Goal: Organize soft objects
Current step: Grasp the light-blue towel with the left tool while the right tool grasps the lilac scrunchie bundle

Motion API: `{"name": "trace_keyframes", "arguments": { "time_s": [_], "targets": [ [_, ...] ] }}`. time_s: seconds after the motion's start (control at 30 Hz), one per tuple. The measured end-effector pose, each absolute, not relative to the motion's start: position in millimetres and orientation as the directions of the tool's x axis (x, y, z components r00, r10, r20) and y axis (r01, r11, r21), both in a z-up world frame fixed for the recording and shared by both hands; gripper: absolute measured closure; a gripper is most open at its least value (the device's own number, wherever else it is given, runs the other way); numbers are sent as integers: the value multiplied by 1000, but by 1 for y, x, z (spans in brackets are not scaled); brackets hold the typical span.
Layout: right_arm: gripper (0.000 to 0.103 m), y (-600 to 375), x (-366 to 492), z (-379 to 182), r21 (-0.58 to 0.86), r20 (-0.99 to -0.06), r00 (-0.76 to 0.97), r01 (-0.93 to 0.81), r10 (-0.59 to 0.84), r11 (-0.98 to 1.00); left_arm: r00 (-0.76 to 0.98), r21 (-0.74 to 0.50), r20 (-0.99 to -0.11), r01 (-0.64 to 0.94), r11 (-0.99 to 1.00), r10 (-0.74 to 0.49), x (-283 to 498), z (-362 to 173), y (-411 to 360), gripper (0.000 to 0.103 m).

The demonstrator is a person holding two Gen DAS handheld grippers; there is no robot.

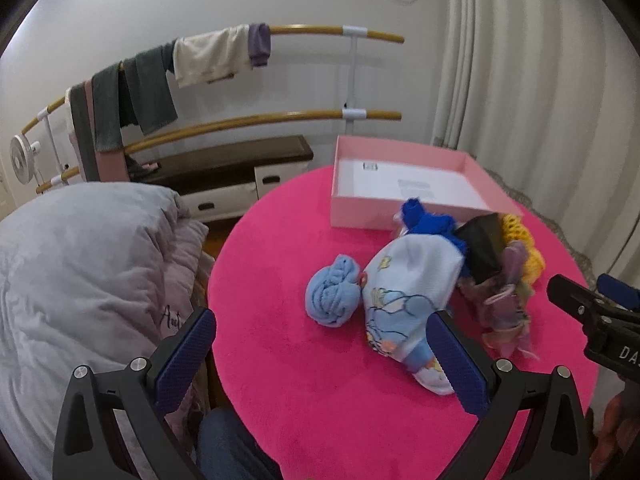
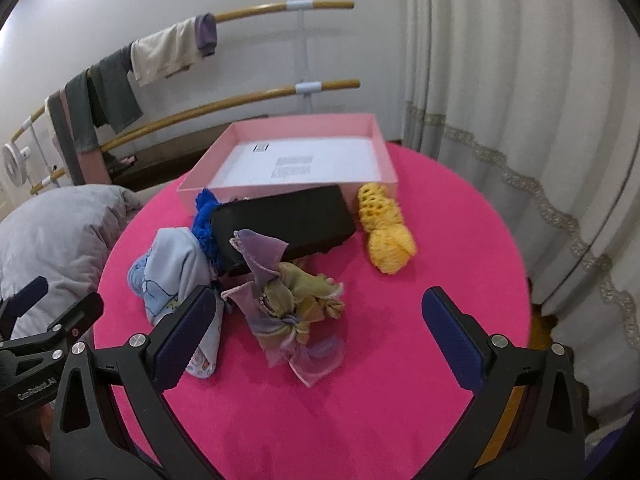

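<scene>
A pile of soft things lies on the pink round table [image 1: 320, 400] [image 2: 440, 240]: a rolled light-blue cloth [image 1: 332, 294], a pale-blue printed garment [image 1: 404, 292] [image 2: 176, 276], a royal-blue knit [image 1: 430, 222] [image 2: 206, 220], a black pouch [image 1: 482, 246] [image 2: 284, 222], a purple-green scarf [image 1: 506, 308] [image 2: 288, 308] and a yellow knit [image 1: 524, 248] [image 2: 386, 232]. Behind them stands an open pink box [image 1: 400, 210] [image 2: 372, 136] holding only a white sheet. My left gripper [image 1: 320, 364] hangs open before the blue cloths. My right gripper [image 2: 318, 340] is open around the scarf's near end, not touching it.
A grey duvet [image 1: 80, 264] [image 2: 52, 236] bulges left of the table. Wooden rails with hung clothes [image 1: 152, 84] [image 2: 116, 84] and a low dark bench [image 1: 232, 160] line the far wall. White curtains [image 1: 540, 60] [image 2: 520, 120] close the right side. A small fan [image 1: 20, 158] sits far left.
</scene>
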State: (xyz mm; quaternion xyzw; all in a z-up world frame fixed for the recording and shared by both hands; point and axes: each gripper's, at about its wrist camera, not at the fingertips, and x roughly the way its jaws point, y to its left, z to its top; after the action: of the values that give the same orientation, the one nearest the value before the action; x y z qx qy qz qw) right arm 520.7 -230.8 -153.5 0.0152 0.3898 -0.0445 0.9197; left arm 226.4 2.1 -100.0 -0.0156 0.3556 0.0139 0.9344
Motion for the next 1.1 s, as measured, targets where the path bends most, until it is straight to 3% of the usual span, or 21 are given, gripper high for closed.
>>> {"name": "trace_keyframes", "arguments": {
  "time_s": [0.47, 0.77, 0.9, 1.1],
  "targets": [
    [5, -231, 566, -205, 32, -799, 601, 77, -21, 997, 680, 15, -731, -62, 998, 53, 317, -154, 18, 0],
    [18, -240, 578, -221, 55, -822, 569, 86, -4, 995, 683, -15, -730, -3, 1000, -9, 352, -170, 19, 0],
    [28, -245, 579, -223, 88, -823, 567, 82, 26, 993, 678, -32, -734, 18, 999, -36, 369, -176, 19, 0],
    [34, -254, 581, -225, 142, -823, 562, 72, 78, 987, 661, -63, -747, 30, 998, -67, 385, -182, 24, 0]
  ]
}}
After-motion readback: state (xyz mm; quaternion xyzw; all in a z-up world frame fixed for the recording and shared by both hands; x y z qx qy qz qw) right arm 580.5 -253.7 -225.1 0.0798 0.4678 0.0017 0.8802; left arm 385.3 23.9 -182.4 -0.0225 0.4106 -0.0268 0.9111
